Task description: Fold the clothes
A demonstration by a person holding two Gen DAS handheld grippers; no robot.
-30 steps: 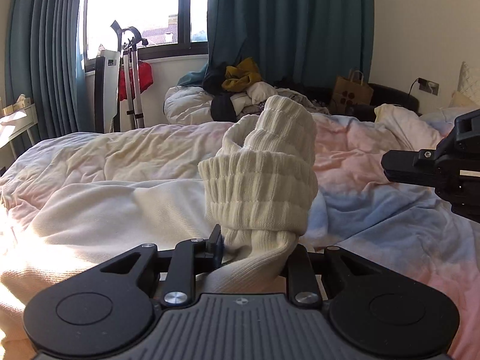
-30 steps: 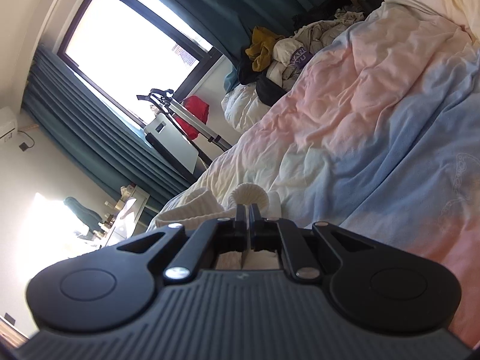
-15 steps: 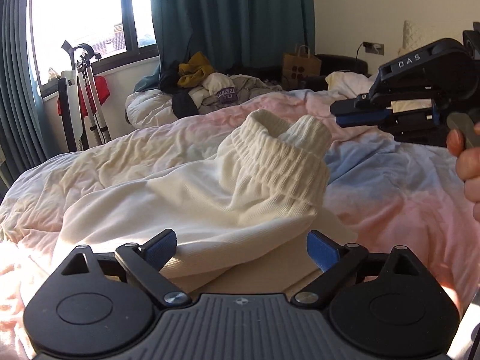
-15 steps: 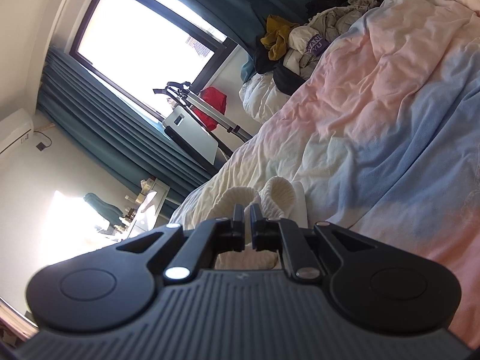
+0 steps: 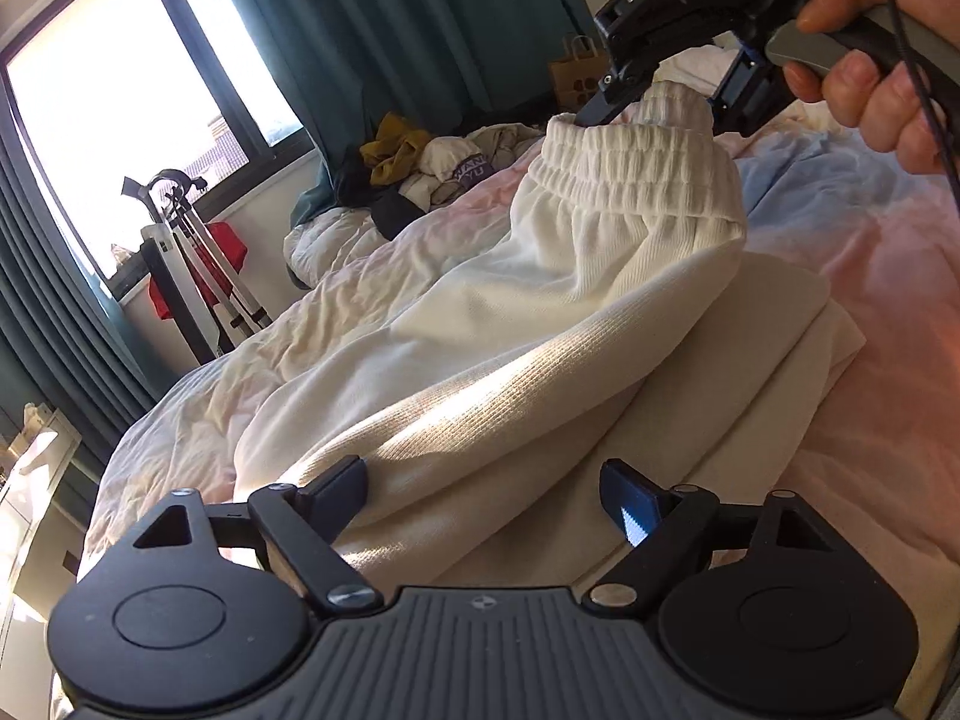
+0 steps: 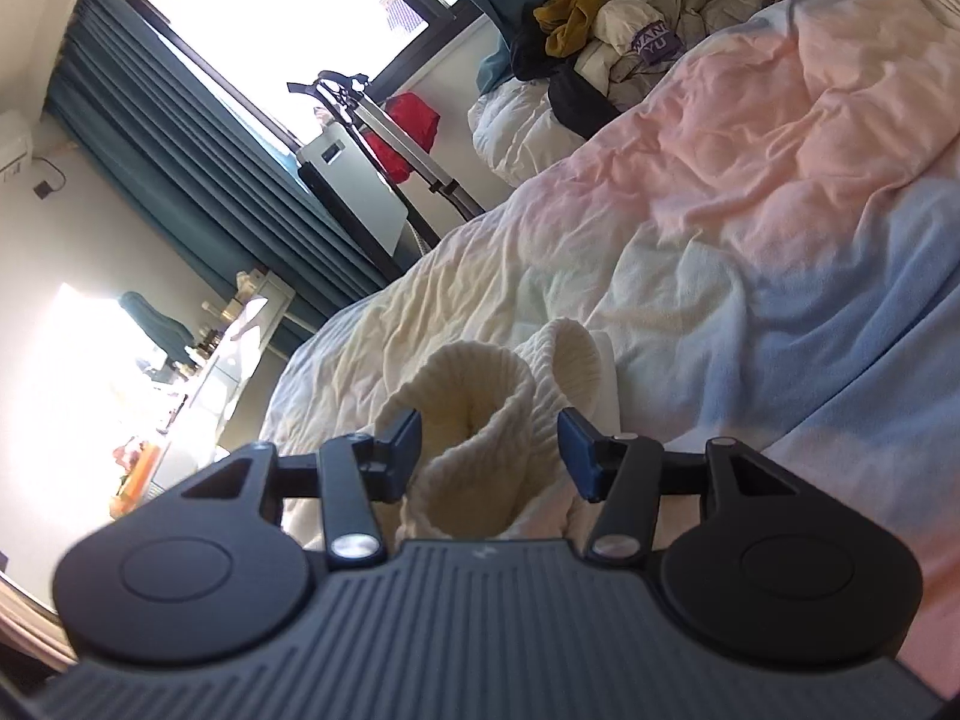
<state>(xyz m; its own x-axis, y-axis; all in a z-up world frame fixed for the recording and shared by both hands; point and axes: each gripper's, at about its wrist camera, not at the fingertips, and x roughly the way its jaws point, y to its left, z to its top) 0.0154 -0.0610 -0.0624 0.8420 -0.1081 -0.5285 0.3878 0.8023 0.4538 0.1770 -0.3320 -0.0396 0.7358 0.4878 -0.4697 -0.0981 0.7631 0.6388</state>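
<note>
The cream knit garment (image 5: 540, 360) lies in a loose heap on the bed (image 5: 870, 252), its ribbed cuffs (image 6: 480, 414) raised at the far end. The left gripper (image 5: 483, 495) has its jaws spread wide over the cloth, gripping nothing. The right gripper (image 6: 487, 447) also stands with jaws apart, straddling the upright cuffs without pinching them. With nothing held, I reckon those raised cuffs may slump sideways and spoil any neat fold, and a careless closing could bunch several layers together.
</note>
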